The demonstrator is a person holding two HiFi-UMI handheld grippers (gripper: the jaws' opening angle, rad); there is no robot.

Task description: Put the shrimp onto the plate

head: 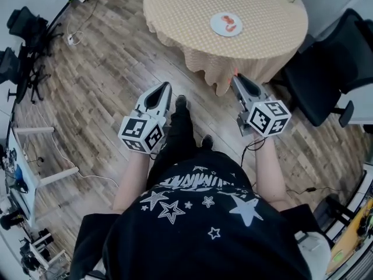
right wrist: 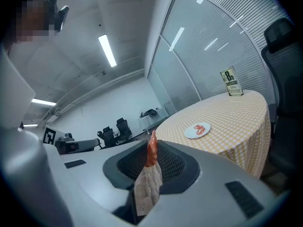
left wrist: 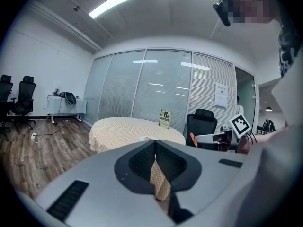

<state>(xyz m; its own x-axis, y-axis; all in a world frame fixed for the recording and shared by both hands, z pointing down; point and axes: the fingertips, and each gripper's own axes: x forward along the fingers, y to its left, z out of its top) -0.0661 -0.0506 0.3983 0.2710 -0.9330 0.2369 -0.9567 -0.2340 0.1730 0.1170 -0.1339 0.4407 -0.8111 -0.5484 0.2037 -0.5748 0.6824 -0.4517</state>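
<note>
The right tongs (right wrist: 151, 145) are clamped on a slender orange shrimp (right wrist: 151, 153), whose long axis runs along the jaws, tip protruding. The round white plate (head: 217, 22), which carries a second orange shrimp (head: 231, 25), lies ahead of these tongs and well apart, on the round yellow-checked surface (head: 192, 10). The left tongs (left wrist: 155, 144) are closed on nothing and lie farther from the plate

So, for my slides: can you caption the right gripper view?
Right gripper clamps a shrimp, plate on checkered table ahead.
</note>
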